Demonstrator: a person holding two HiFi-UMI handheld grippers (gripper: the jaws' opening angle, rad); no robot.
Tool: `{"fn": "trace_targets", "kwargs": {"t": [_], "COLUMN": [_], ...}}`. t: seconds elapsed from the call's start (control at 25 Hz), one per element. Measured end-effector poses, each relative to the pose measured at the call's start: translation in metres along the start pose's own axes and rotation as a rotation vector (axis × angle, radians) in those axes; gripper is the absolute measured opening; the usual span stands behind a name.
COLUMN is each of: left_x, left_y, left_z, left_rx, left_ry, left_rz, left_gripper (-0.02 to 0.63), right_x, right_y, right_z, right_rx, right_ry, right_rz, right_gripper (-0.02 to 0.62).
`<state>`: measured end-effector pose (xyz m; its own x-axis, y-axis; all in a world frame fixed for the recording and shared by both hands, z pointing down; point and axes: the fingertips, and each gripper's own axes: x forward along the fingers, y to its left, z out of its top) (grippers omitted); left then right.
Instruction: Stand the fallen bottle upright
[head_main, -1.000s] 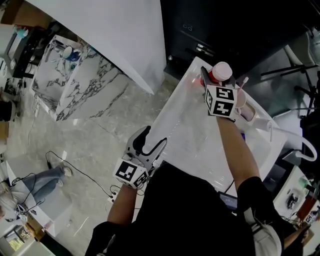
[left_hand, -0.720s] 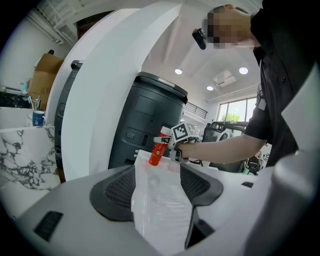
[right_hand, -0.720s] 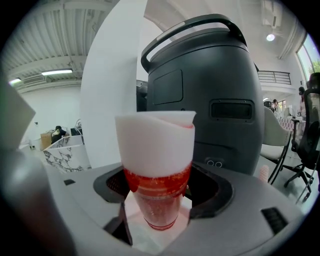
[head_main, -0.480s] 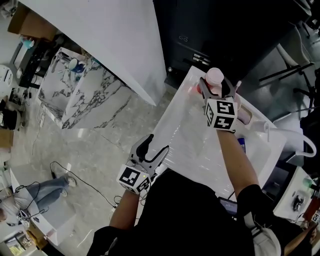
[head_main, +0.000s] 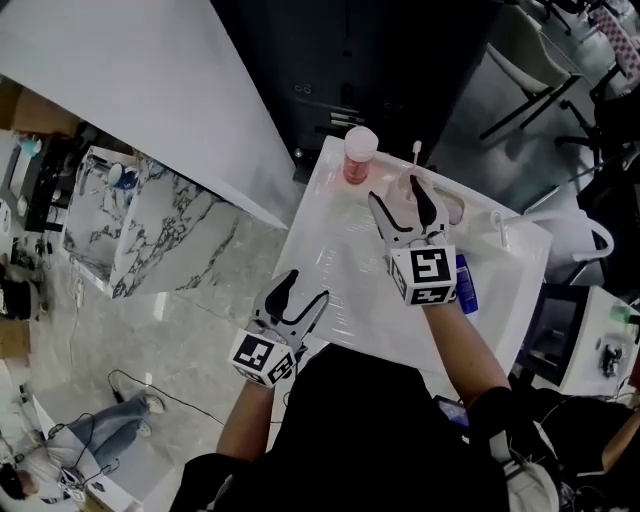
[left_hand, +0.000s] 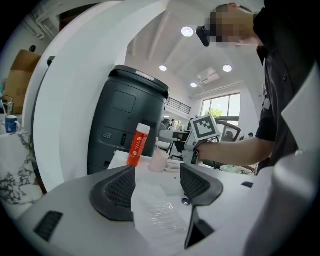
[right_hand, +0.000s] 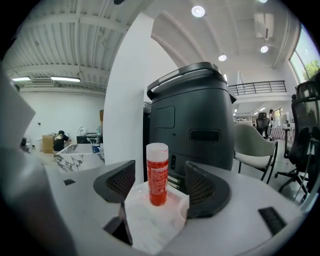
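The bottle (head_main: 358, 155) stands upright at the table's (head_main: 340, 270) 12 o'clock corner, in front of a dark bin (head_main: 330, 70). The right gripper (head_main: 397, 192) hangs at the bottle's 5 o'clock, clear of it, jaws wide apart and holding nothing. The left gripper (head_main: 305, 287) hovers at the table's 7 o'clock edge, jaws likewise spread and empty.

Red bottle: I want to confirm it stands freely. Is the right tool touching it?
Apart. The head view shows bare table between the right tool and the upright red bottle.
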<state>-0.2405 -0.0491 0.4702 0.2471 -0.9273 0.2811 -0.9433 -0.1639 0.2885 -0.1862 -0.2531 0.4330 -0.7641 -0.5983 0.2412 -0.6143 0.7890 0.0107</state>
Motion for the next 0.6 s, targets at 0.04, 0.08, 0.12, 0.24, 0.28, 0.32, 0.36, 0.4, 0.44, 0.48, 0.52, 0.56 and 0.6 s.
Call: {"fn": "trace_targets", "kwargs": {"t": [0.04,0.08,0.12,0.24,0.28,0.32,0.36,0.4,0.44,0.48,0.52,0.56,0.6], "left_x": [0.006,0.012,0.019,0.038,0.044,0.050,0.055,0.061,0.066,0.071,0.076,0.080,0.084], "left_y": [-0.004,-0.009,-0.014,-0.030,-0.035,-0.040,-0.046,-0.051,-0.056,-0.062,-0.068,-0.074,-0.081], "left_z": [0.000,0.000,0.000,0.002,0.003,0.003,0.003,0.003,0.003,0.003,0.002,0.001,0.000], "left_rx": [0.012,0.024,0.032,0.055,0.062,0.068,0.074,0.080,0.085,0.088,0.089,0.090,0.094], "left_ry": [0.011,0.020,0.027,0.040,0.045,0.049,0.053,0.058,0.064,0.070,0.075,0.080,0.086], "left_rz": [-0.029,-0.058,-0.083,-0.148,-0.170,-0.192,-0.213,-0.234,-0.253,-0.272,-0.291,-0.309,-0.329], "left_gripper": [0.295,0.295,0.295,0.295,0.295,0.295,0.295,0.295,0.295,0.295,0.295,0.295,0.295], "right_x": [-0.011,-0.022,-0.033,-0.063,-0.072,-0.082,-0.092,-0.102,-0.112,-0.122,-0.131,-0.141,-0.150], "right_y": [-0.004,-0.009,-0.013,-0.032,-0.039,-0.046,-0.053,-0.060,-0.066,-0.071,-0.076,-0.080,-0.084], "right_z": [-0.006,-0.012,-0.019,-0.044,-0.052,-0.059,-0.066,-0.071,-0.077,-0.083,-0.090,-0.098,-0.107], "right_rx": [0.017,0.033,0.044,0.028,0.023,0.028,0.037,0.048,0.060,0.075,0.090,0.103,0.112], "right_ry": [0.008,0.018,0.031,0.088,0.105,0.119,0.129,0.138,0.145,0.153,0.164,0.179,0.200], "right_rz": [-0.013,-0.026,-0.038,-0.092,-0.117,-0.141,-0.165,-0.187,-0.208,-0.226,-0.240,-0.250,-0.257], "right_gripper": [0.321,0.321,0.321,0.319,0.316,0.316,0.314,0.313,0.310,0.308,0.305,0.304,0.299]}}
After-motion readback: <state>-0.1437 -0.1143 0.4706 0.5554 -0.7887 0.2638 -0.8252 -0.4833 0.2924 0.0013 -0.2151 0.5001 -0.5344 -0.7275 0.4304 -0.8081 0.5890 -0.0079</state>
